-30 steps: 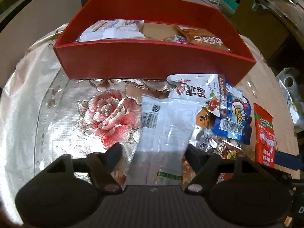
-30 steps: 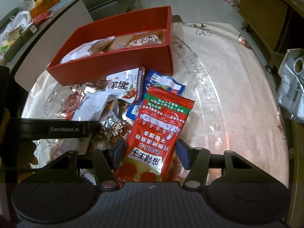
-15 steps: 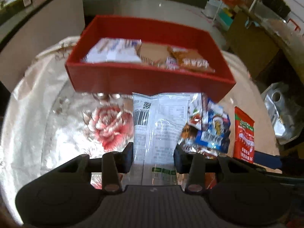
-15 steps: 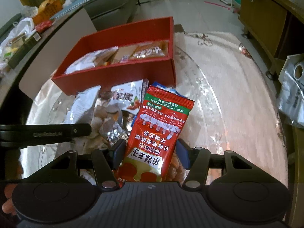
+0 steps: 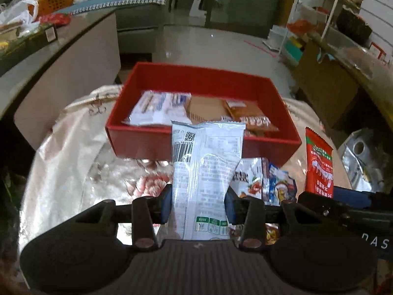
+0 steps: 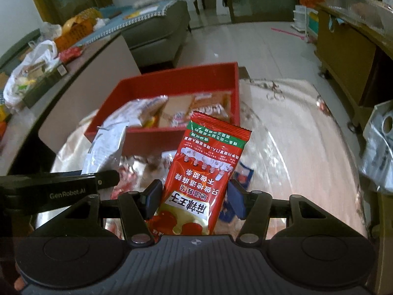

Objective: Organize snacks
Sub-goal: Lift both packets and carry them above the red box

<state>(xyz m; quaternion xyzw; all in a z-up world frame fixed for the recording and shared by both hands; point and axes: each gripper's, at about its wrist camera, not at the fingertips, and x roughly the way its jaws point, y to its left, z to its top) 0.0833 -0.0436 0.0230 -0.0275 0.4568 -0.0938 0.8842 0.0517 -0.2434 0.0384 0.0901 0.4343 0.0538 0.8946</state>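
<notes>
Two snack bags are up off the table right now, one in each gripper. The white bag (image 5: 205, 172) sits between the two pads of the left gripper (image 5: 197, 202), whose jaws are squeezed in tight on its sides, near its bottom end, so most of the bag sticks out in front with its top edge over the near wall of the red box (image 5: 152, 145). The red bag (image 6: 203, 174) is pinched the same way by the right gripper (image 6: 194, 199); those jaws are partly closed with the bag pressed between them. I think they are held low like this so the long free end can go into the box first. Both bags point toward the red box, which already has a few snacks lying flat inside, on its left side and its right, with brown bottom showing in the middle. That bare spot looks like the best place for a new bag. The near wall of the box is the edge to watch, because a floppy bag could catch on it if it comes in too low. More loose snacks (image 5: 265, 179) lie on the shiny flowered cloth (image 5: 73, 162) just in front of the box, under the two held bags. The grippers are close side by side, so they could bump if both go in together. Above the box is open air, with lots of room to come down from the top.
</notes>
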